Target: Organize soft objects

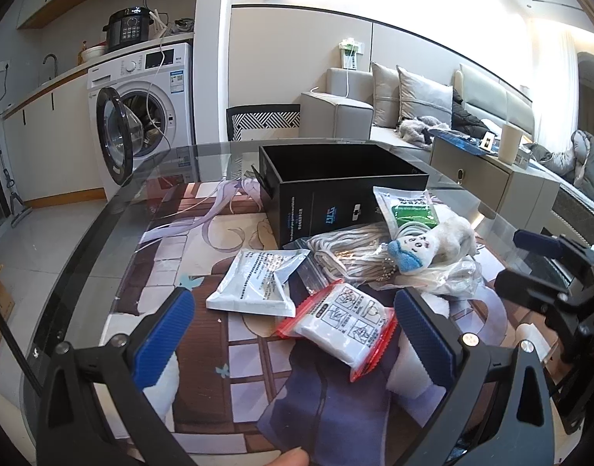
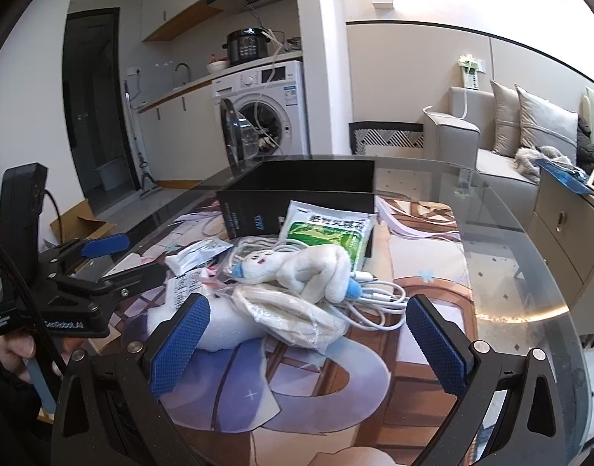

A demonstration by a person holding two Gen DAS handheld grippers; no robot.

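- The left hand-held gripper (image 1: pixel 293 334) hovered over the glass table (image 1: pixel 102 240) with its jaws apart and empty, a white sachet (image 1: pixel 258 283) and a red-edged zip bag (image 1: pixel 343 326) lying between its blue pads.
- Behind the pile stood an open black box (image 1: pixel 335 186), likely the place for the soft things.
- The plush toy (image 2: pixel 297 268) lay on coiled white cable (image 2: pixel 374 303), so lifting it cleanly probably meant gripping its body, not the cable.
- The right hand-held gripper (image 2: pixel 308 334) waited with jaws apart and empty, near the plush.
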